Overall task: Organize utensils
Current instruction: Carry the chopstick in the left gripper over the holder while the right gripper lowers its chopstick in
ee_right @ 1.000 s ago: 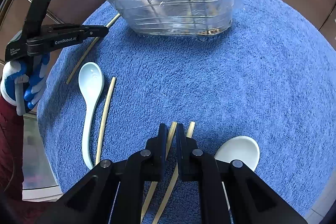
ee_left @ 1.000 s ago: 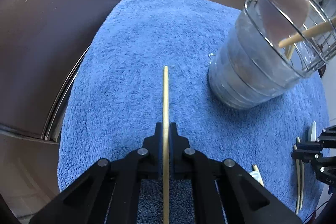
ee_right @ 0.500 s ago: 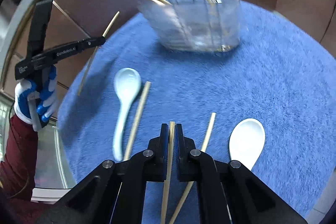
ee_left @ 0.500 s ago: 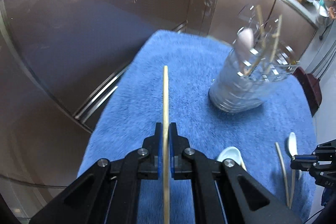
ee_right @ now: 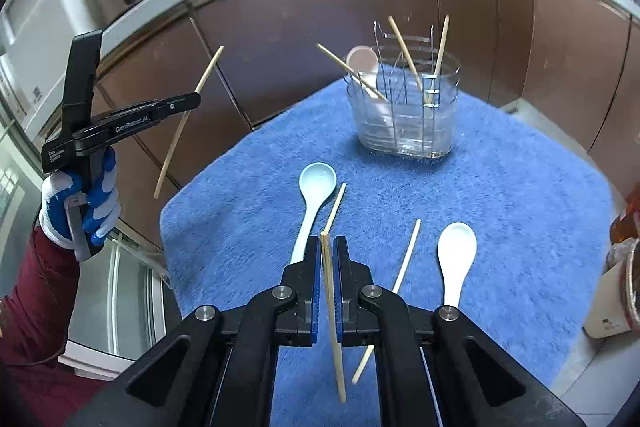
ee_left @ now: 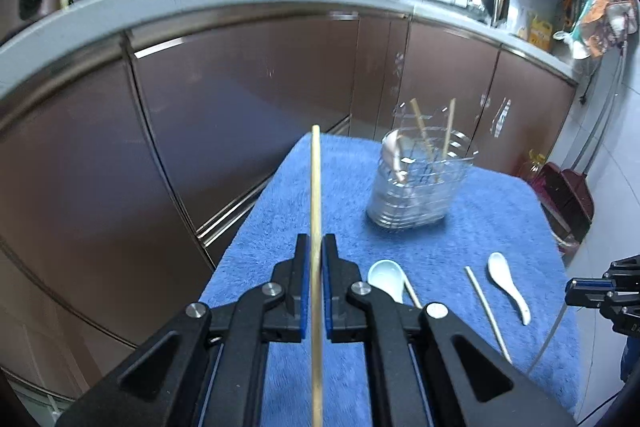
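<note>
Holder (ee_right: 404, 123) holds chopsticks (ee_right: 406, 53) (pink spoon (ee_right: 362, 61) too)

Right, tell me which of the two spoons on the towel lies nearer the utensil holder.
The pale blue spoon: its bowl lies closest to the utensil holder, left of the right gripper's chopstick. The white spoon lies further back, to the right.

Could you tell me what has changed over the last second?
Both grippers rose from the blue towel, each lifting a clamped chopstick: the left gripper its chopstick, the right gripper its own. Spoons, loose chopsticks and holder stayed put.
</note>
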Motion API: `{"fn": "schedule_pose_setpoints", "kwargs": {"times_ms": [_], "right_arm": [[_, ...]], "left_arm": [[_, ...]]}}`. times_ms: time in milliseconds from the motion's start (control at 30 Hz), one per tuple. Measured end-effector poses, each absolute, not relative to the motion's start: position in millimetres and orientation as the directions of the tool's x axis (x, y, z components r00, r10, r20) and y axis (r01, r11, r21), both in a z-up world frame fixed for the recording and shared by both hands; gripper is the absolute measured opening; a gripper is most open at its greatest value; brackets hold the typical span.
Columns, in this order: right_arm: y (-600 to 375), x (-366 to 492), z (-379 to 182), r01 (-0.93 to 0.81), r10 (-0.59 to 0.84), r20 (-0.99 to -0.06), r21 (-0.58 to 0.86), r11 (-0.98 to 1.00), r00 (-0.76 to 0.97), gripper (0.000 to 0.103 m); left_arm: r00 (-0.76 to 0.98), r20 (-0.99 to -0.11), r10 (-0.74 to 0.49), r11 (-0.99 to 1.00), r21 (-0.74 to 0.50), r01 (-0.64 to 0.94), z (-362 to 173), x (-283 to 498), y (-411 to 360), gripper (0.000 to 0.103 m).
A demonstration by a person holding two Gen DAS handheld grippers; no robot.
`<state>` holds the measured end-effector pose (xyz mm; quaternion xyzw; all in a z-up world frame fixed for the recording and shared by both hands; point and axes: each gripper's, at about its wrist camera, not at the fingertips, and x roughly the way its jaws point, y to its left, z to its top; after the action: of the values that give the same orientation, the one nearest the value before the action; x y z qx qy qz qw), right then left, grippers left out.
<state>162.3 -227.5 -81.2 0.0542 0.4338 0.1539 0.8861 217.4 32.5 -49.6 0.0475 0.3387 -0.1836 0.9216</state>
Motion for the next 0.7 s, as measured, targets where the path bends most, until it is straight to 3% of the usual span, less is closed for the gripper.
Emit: {"fn": "schedule_pose_setpoints", "kwargs": {"times_ms": [500, 700], "right_arm": [[-220, 90, -29, -0.264, 0.334, -0.634, 0.205, 0.942, 0.698, 0.005], [-226, 86, -7, -0.271, 0.341, -0.58, 0.207, 0.94, 0.74, 0.005]], "left_arm": [[0.795, -0.523, -0.308, 0.943, -0.055, 0.329, -3, 128, 38, 0.005], [0.803, -0.468, -0.369, 0.926, -0.115, 0.359, 12, 119, 25, 0.005]]}}
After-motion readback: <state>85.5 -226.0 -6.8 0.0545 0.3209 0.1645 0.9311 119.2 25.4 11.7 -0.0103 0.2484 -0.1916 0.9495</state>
